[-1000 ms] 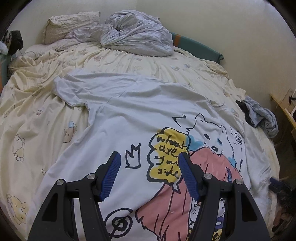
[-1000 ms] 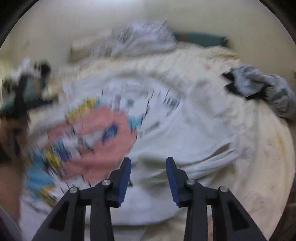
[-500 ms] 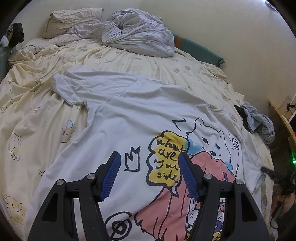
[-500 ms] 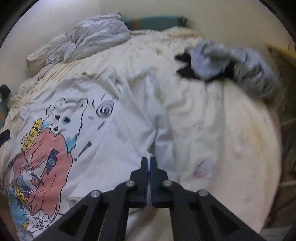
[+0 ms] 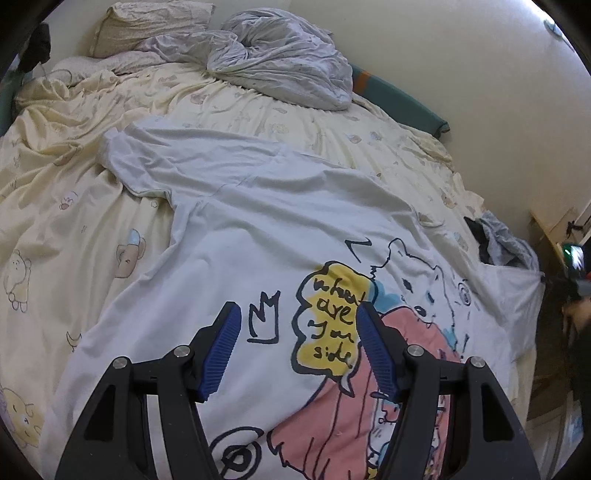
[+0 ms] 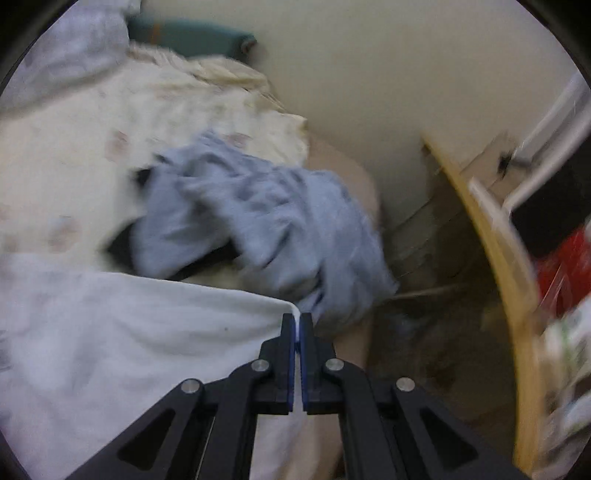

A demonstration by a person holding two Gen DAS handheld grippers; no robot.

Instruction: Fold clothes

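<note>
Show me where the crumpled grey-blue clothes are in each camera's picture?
Left wrist view: the grey-blue clothes lie small at the far right, on the bed's edge beyond the white T-shirt.
Right wrist view: the grey-blue clothes fill the middle, blurred, just past the white T-shirt.
Shared landmark: the green headboard by the wall.

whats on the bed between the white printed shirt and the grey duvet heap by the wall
In the left wrist view only the yellow cartoon bedsheet lies between the white shirt and the grey duvet; that strip carries nothing else.
</note>
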